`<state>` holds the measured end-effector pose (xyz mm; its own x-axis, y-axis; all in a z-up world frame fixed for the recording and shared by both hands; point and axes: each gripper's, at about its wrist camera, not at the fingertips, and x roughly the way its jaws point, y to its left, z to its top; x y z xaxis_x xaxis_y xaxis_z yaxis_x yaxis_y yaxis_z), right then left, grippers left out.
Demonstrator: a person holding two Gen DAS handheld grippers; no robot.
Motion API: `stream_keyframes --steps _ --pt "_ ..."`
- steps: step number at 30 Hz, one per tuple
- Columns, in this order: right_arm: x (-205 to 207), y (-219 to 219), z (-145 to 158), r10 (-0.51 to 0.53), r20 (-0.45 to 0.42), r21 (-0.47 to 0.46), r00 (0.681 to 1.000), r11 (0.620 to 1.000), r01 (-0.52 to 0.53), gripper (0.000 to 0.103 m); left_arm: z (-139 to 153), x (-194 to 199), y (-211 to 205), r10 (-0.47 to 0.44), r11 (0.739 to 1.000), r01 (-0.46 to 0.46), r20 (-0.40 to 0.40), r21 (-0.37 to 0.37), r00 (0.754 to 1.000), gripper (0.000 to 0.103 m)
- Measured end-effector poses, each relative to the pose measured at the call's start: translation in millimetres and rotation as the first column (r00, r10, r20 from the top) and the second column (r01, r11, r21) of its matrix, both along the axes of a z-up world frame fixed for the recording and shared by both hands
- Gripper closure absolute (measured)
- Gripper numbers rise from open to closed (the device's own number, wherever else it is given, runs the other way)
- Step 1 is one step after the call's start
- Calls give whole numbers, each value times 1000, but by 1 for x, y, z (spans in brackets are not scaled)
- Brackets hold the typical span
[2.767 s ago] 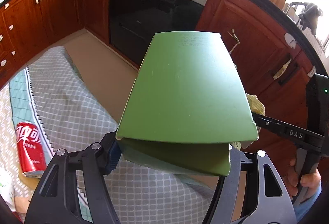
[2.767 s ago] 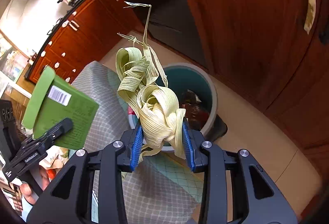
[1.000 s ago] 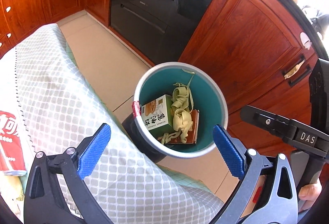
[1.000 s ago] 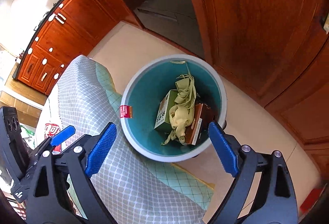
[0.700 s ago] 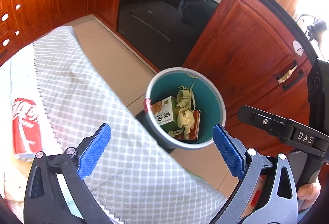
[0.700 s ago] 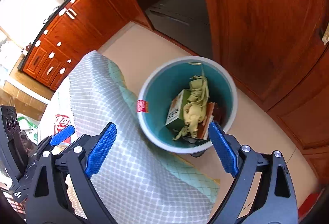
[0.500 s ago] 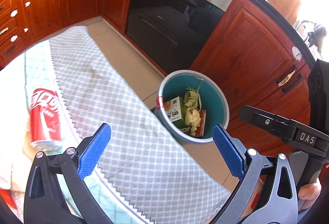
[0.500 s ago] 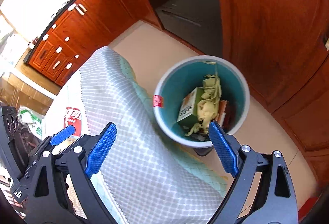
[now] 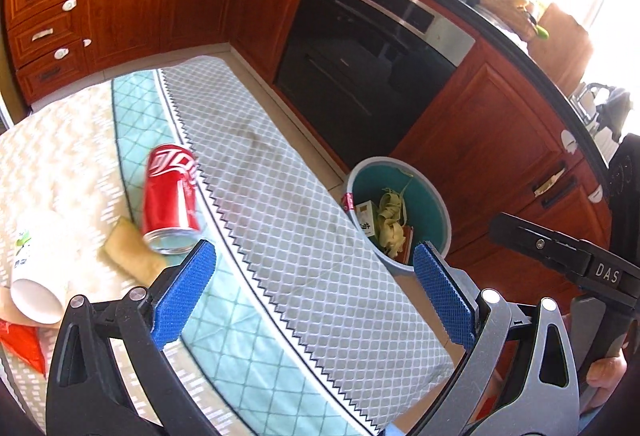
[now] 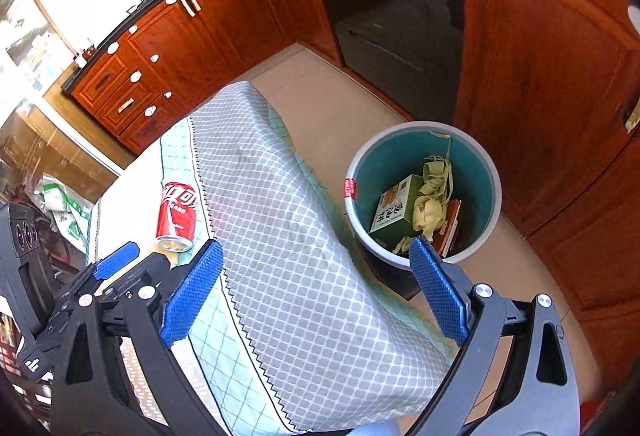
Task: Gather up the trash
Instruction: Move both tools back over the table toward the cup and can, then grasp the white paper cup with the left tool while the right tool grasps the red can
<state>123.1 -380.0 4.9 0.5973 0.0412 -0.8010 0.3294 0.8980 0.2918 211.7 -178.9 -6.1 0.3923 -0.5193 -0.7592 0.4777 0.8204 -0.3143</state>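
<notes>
A teal bin [image 9: 434, 202] [image 10: 480, 160] stands on the floor beside the table and holds a green box [image 10: 394, 214], pale husk strips [image 10: 434, 206] and a brown packet. A red soda can [image 9: 172, 200] [image 10: 176, 214] lies on its side on the table, on a tan scrap [image 9: 130, 256]. A white cup [image 9: 38, 268] lies at the left with an orange wrapper [image 9: 22, 344] below it. My left gripper [image 9: 314, 292] is open and empty over the table edge, right of the can. My right gripper [image 10: 316, 294] is open and empty over the cloth's hanging edge.
A grey checked cloth [image 9: 304, 236] [image 10: 288, 244] over a teal one covers the table. Red-brown cabinets [image 9: 160, 0] and a black oven [image 9: 360, 76] line the far side, with beige floor [image 10: 332, 116] between. A person's hand [image 9: 604, 376] holds the right gripper's handle.
Both grippers let the green box and the husks fall into the bin and now stand open. Both have since drawn back from the bin over the table, bringing the can, cup and wrapper into view.
</notes>
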Motion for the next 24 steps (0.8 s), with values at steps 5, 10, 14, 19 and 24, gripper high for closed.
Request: stream_keyframes --steps 5,10,14,19,24 --pt "10 28 -3 41 -10 2 999 999 -41 13 -3 4 40 62 998 -62 -3 9 998 4" --pt "29 61 -13 96 -37 18 995 995 -95 13 -6 21 92 169 985 -168 -14 42 986 4" --pt "43 86 -21 145 -59 26 988 989 -144 13 -7 36 135 262 964 -260 -28 58 965 4" --pt "59 109 -32 193 -94 23 977 981 -192 13 -18 51 171 336 940 -330 -60 85 940 4" --pt "70 118 -41 207 -116 34 971 978 -205 13 -34 62 188 366 928 -356 -91 111 926 4"
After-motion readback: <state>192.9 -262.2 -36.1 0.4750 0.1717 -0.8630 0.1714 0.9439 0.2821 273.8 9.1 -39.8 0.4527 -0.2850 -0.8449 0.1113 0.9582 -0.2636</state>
